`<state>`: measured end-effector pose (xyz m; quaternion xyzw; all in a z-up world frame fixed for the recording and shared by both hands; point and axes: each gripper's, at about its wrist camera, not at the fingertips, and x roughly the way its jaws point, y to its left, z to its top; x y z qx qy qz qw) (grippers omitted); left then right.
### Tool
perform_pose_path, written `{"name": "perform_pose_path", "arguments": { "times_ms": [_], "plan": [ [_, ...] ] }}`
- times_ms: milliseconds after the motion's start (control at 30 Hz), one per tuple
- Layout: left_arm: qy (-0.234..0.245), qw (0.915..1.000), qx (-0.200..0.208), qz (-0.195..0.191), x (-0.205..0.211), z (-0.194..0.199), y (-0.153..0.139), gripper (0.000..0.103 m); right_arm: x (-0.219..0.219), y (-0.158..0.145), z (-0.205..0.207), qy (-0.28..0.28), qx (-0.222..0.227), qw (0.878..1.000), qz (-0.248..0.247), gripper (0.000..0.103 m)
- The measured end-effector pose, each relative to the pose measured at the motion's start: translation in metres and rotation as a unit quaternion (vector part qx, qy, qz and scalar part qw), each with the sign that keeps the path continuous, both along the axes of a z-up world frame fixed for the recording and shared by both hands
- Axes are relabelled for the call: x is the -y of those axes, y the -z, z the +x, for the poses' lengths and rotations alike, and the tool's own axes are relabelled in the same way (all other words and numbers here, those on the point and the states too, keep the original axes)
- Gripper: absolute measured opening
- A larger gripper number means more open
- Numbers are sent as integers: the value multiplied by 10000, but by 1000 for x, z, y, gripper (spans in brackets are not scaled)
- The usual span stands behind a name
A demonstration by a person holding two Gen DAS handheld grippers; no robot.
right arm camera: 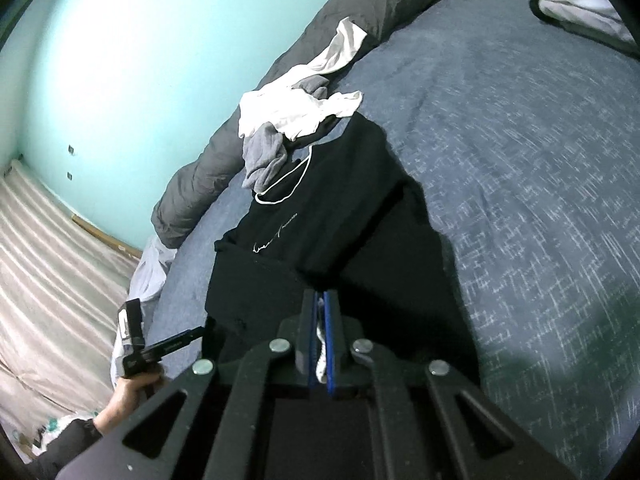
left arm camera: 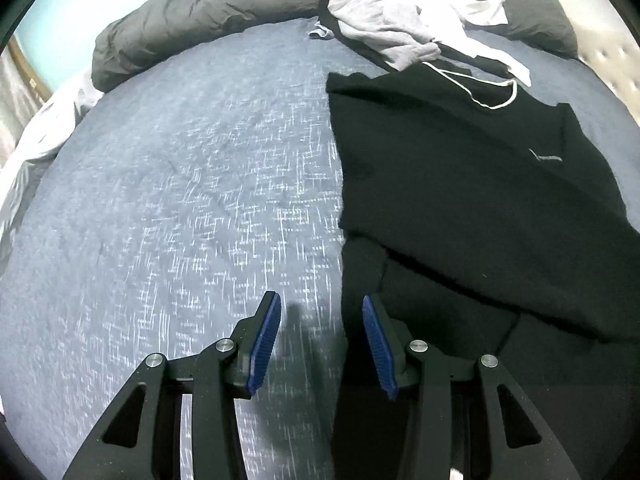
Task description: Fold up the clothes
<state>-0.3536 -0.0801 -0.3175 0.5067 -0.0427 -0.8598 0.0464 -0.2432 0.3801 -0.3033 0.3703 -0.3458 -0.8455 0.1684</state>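
A black T-shirt [left arm camera: 460, 184] with a white-trimmed collar and a small script logo lies on the blue-grey bed cover [left arm camera: 180, 200]. One part of it is folded over the rest. My left gripper [left arm camera: 320, 300] hovers open over the shirt's left edge, with nothing pressed between its blue pads [left arm camera: 264, 344]. In the right wrist view my right gripper [right arm camera: 320, 294] is shut on the near edge of the black T-shirt [right arm camera: 320, 208]. A bit of white label shows between its pads, and the cloth rises toward it.
A heap of white and grey clothes [left arm camera: 400, 28] [right arm camera: 296, 116] lies beyond the shirt's collar. A rolled dark grey duvet [left arm camera: 180, 36] [right arm camera: 200, 184] lines the bed's far edge by a teal wall [right arm camera: 120, 60]. A person's hand [right arm camera: 132, 392] shows low on the left.
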Motion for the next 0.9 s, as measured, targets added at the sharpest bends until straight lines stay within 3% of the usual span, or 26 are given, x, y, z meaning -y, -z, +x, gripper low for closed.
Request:
{"name": "perform_pose_path", "arguments": {
  "times_ms": [267, 533, 700, 900],
  "plan": [
    [109, 9998, 8, -155, -9, -15, 6, 46, -17, -18, 12, 200, -262, 9994, 59, 3],
    [402, 9978, -5, -522, -27, -28, 8, 46, -31, -16, 15, 388, -252, 9989, -18, 3],
    [467, 9975, -11, -536, -30, -36, 9, 46, -37, -14, 16, 494, -218, 9985, -20, 3],
    [445, 9985, -64, -318, -27, -33, 8, 46, -42, 8, 9, 511, 129, 9986, -103, 3]
  ]
}}
